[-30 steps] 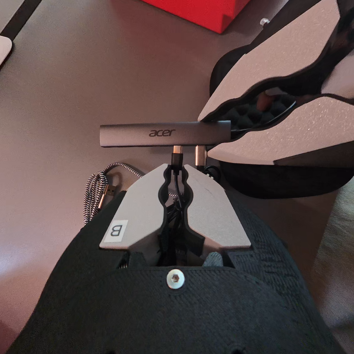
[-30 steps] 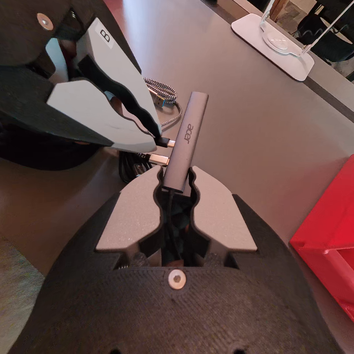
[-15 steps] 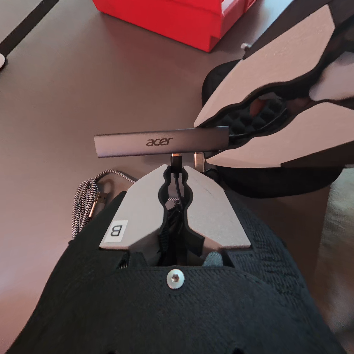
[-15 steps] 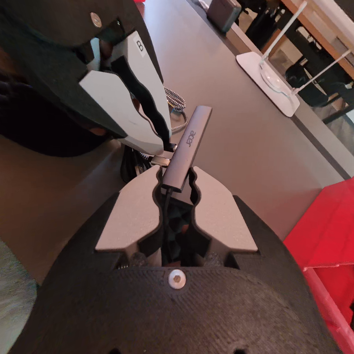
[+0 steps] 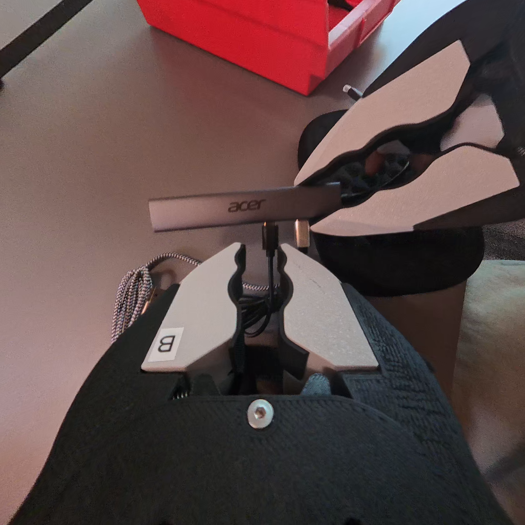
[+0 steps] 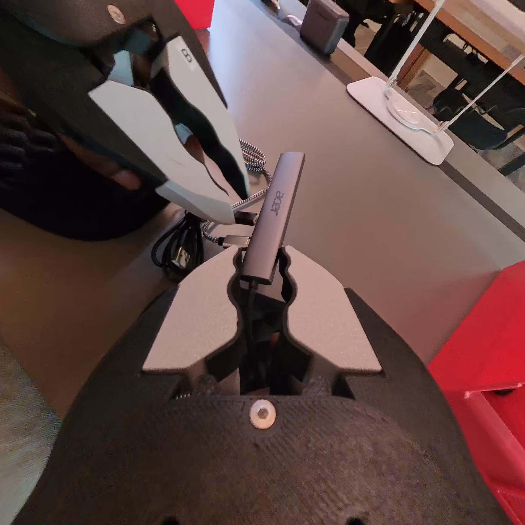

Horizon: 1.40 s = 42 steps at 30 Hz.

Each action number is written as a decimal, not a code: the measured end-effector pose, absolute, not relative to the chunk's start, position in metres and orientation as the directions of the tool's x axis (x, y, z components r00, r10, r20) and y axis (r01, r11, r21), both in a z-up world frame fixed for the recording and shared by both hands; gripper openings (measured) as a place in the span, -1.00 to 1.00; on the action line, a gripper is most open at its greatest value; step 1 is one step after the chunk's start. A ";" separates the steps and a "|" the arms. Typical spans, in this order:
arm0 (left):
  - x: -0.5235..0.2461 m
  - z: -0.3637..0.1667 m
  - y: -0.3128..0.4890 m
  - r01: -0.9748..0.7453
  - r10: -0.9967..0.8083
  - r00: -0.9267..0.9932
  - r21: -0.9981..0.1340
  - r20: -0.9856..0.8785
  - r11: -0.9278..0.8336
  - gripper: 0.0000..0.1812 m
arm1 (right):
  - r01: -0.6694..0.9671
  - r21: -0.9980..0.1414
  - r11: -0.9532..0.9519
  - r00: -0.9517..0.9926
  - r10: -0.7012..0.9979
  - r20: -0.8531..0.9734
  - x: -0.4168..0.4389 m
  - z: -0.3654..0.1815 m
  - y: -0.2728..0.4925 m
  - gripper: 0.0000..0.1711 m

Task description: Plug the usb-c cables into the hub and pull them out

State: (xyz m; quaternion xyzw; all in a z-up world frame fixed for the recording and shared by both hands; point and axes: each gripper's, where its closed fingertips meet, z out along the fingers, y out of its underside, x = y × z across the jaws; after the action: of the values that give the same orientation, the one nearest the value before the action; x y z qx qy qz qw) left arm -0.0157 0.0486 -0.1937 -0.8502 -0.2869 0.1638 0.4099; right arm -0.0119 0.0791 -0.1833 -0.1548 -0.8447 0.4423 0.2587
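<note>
The right tongs (image 6: 261,250) pinch the grey hub (image 6: 274,216) by its cabled end, so the slim bar is held off the brown desk (image 6: 355,199) with its long axis running straight out from those tongs, its free end pointing away from them. In the left wrist view the hub (image 5: 244,206) lies crosswise, its long axis left to right, the free end to the left and the gripped end inside the right tongs (image 5: 304,204) at the right.

2 plugs sit in the long side of the hub that faces the left tongs. The black usb-c plug (image 5: 269,234) is nearer the middle of the bar; its thin black cable (image 5: 271,272) drops back between the fingers of the left tongs (image 5: 260,245). These tongs are spread, with a clear gap on either side of the plug, touching neither it nor the cable as far as can be seen. The silver usb-c plug (image 5: 301,233) sits just beside it, closer to the right tongs, and its braided cable (image 6: 250,199) trails down to a coil (image 5: 133,289) on the desk.

A red bin (image 5: 255,37) stands farther along the desk, well apart from the hub.
</note>
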 end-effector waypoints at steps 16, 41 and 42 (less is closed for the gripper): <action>-0.008 -0.182 0.065 0.253 0.554 0.833 -0.877 -0.018 -0.409 -0.97 | -0.070 -0.831 0.552 -0.969 0.162 0.189 0.056 -0.186 0.036 -1.00; -0.026 -0.159 0.050 0.107 0.641 0.750 -0.926 -0.163 -0.361 -0.54 | 0.443 -0.650 0.618 -0.656 0.717 0.235 -0.080 -0.202 0.140 -0.45; -0.027 -0.158 0.048 0.111 0.650 0.744 -0.932 -0.152 -0.345 -0.53 | 0.463 -0.627 0.627 -0.657 0.717 0.232 -0.082 -0.208 0.140 -0.45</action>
State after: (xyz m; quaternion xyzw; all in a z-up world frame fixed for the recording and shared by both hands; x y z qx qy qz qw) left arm -0.0271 0.0482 -0.1577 -0.7775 -0.2447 0.2607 0.5174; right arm -0.0817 0.1403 -0.2076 -0.3392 -0.8701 0.2676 0.2374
